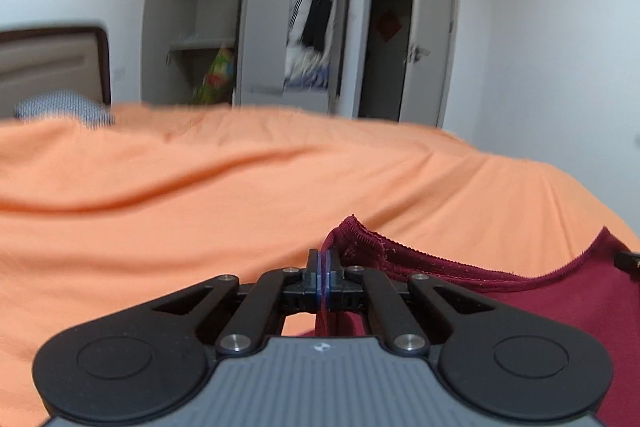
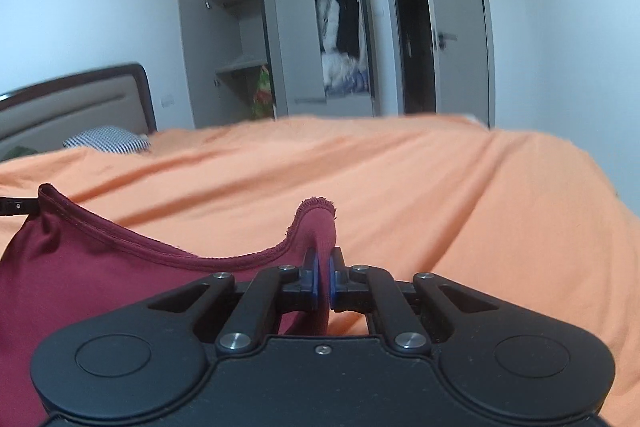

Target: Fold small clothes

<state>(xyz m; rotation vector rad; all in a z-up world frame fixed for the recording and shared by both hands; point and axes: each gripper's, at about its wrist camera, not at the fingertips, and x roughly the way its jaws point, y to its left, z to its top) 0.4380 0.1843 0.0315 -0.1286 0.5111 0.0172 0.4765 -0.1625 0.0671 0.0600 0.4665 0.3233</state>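
Left gripper [image 1: 324, 259] clamped on one corner of the maroon garment [image 1: 540, 303], lower right of frame. Right gripper [image 2: 323, 263] pinches the other corner, cloth [image 2: 100, 267] lower left. Hem stretched between them, likely to spread it for folding. Orange bedspread [image 1: 200, 187] beyond; open wardrobe [image 1: 248, 27] farthest.

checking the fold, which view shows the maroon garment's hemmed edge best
The right wrist view: the maroon garment spreads wide there, its stitched edge running unbroken from the right gripper to the left gripper's tip. The left wrist view shows the same edge from the left gripper, but a smaller stretch.
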